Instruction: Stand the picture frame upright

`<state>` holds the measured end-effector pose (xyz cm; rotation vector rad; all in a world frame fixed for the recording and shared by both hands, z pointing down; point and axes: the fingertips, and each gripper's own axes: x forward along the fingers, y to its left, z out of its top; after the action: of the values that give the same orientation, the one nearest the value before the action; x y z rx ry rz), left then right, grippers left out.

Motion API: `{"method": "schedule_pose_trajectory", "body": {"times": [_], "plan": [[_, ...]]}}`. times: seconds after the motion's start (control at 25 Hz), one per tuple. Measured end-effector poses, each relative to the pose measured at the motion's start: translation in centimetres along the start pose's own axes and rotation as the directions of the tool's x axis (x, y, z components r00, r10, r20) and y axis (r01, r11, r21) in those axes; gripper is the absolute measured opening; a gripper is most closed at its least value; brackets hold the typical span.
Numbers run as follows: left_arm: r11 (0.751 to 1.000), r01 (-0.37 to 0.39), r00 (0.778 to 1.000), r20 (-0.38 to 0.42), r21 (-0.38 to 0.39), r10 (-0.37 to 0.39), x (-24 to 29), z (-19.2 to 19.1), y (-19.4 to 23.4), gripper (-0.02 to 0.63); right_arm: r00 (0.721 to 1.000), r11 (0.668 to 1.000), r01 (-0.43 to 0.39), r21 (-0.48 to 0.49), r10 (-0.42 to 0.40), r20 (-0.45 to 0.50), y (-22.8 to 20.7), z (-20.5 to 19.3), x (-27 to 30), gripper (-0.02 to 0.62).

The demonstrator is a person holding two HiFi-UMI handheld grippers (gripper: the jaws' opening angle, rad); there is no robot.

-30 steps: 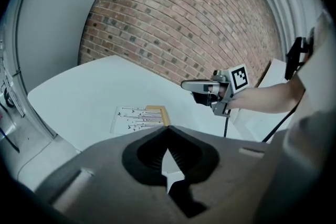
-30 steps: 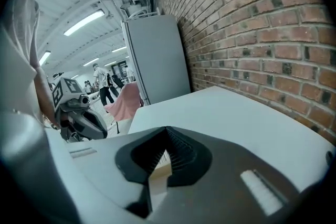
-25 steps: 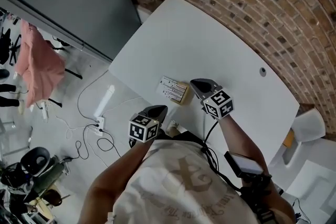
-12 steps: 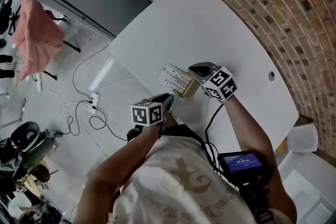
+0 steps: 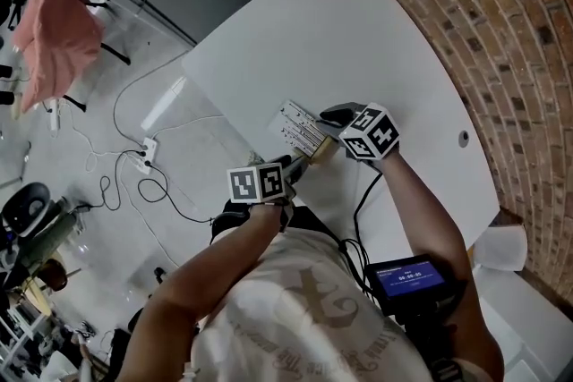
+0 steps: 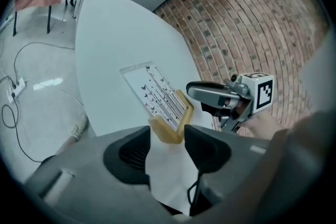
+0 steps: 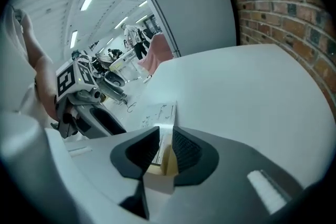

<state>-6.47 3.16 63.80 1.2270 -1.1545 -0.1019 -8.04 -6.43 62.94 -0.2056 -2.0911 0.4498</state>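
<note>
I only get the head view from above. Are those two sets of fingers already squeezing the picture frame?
Observer: Not yet. The left gripper view shows the left gripper, its fingers just opening, either side of the picture frame's wooden corner, not clamping it.
Operator: And the right?
Observer: The right gripper view shows the right gripper, its fingers also just opening, straddling the frame's wooden edge.
Operator: What's the picture?
Observer: Small butterflies along thin lines on white.

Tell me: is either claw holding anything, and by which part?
Nothing gripped yet. Both claws have just been opening: left claw straddles a corner of the picture frame, right claw its edge.
</note>
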Motion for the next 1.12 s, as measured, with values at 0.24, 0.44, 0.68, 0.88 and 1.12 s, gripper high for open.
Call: {"method": "schedule_pose_trajectory", "body": {"times": [0.24, 0.44, 0.68, 0.88, 1.12], "plan": [[0.996, 0.005, 1.0, 0.007, -0.094, -0.004, 0.8, -0.2, 0.2, 0.273, 0.991, 0.999, -0.034, 0.001, 0.033, -0.126, 0.1, -1.4, 1.3, 0.126], [0.989, -0.01, 1.0, 0.026, -0.144, 0.013, 1.3, 0.5, 0.4, 0.279, 0.984, 0.999, -0.038, 0.015, 0.04, -0.172, -0.1, -1.9, 2.0, 0.13], [0.985, -0.05, 0.999, 0.013, -0.165, 0.053, 2.0, 0.4, 0.8, 0.258, 0.982, 0.997, -0.053, 0.049, 0.061, -0.181, -0.2, -2.1, 2.2, 0.124], [0.979, -0.043, 0.999, -0.004, -0.2, 0.043, 2.6, -0.2, 0.8, 0.205, 0.983, 0.995, -0.058, 0.082, 0.072, -0.171, -0.1, -2.2, 2.3, 0.114], [0.973, -0.031, 0.999, -0.021, -0.228, 0.027, 2.8, -0.1, 1.2, 0.173, 0.98, 0.994, -0.056, 0.093, 0.073, -0.186, -0.2, -2.3, 2.4, 0.114]]}}
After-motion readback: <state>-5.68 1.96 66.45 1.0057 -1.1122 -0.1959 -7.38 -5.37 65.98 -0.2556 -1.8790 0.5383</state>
